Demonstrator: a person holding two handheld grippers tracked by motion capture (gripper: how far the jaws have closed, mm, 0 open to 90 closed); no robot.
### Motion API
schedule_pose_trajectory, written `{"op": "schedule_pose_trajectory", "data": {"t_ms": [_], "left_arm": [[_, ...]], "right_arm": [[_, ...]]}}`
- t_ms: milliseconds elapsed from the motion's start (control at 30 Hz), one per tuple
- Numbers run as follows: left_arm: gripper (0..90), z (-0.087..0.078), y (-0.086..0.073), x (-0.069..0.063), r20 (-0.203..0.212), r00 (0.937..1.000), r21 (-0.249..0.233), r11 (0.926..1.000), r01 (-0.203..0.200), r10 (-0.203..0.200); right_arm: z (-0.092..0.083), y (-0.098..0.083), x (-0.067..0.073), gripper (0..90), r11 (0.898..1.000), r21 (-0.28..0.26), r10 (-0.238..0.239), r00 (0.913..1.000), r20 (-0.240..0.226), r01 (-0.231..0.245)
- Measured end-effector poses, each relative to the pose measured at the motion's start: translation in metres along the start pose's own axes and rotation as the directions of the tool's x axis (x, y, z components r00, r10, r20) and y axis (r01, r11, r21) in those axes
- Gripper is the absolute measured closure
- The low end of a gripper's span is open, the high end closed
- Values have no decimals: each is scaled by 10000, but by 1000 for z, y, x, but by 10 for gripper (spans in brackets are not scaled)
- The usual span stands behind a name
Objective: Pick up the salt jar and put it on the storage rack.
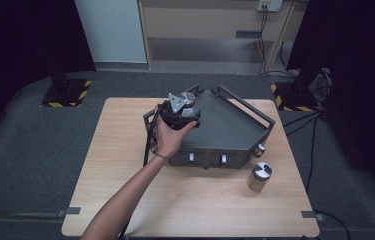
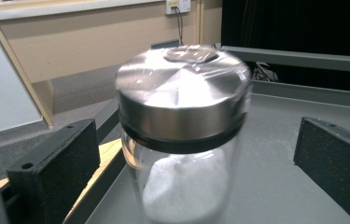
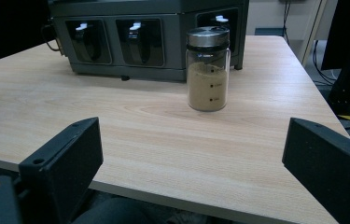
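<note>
Dark grey rack [image 1: 227, 127] at the far middle of the wooden bench [image 1: 125, 190] in the high view, with a railed tray on top and small levers along its front. Left hand [image 1: 167, 139] reaching in over the rack's near left corner, carrying the left gripper [image 1: 182, 112] above the tray. Second jar, the brown-powder jar [image 1: 260, 176], standing apart on the bench just before the rack's right front corner. From the left gripper view: glass white-powder jar [image 2: 182, 144] between the black fingers [image 2: 56, 163], steel lid [image 2: 182, 93] on, white powder heaped in the lower part, base seemingly down on the grey tray, though blurred. Fingers released, spread well clear of the glass on both sides, no pad touching. Best done by drawing straight back along the fingers' own line, keeping them spread, without swinging sideways into the glass or catching the rail; worth checking the jar is upright and settled before leaving. From the right gripper view: right gripper [image 3: 193, 158] low at the near bench edge, fingers wide apart and grasping nothing, looking at the brown-powder jar, upright, steel-lidded, more than half full, touching nothing but the bench. Likely next for the tray: square up to the glass body below the lid before clenching.
</note>
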State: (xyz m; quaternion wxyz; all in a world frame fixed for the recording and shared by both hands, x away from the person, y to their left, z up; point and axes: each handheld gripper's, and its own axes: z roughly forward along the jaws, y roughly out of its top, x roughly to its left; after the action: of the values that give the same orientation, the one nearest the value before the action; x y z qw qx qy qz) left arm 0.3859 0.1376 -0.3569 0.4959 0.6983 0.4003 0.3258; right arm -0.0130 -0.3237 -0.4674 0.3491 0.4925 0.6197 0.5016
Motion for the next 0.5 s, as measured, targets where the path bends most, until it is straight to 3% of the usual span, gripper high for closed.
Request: {"op": "schedule_pose_trajectory", "data": {"t_ms": [500], "left_arm": [[0, -43, -12, -3, 80, 9995, -114, 9995, -306, 307]], "right_arm": [[0, 0, 2, 50, 9998, -28, -180, 9997, -135, 180]]}}
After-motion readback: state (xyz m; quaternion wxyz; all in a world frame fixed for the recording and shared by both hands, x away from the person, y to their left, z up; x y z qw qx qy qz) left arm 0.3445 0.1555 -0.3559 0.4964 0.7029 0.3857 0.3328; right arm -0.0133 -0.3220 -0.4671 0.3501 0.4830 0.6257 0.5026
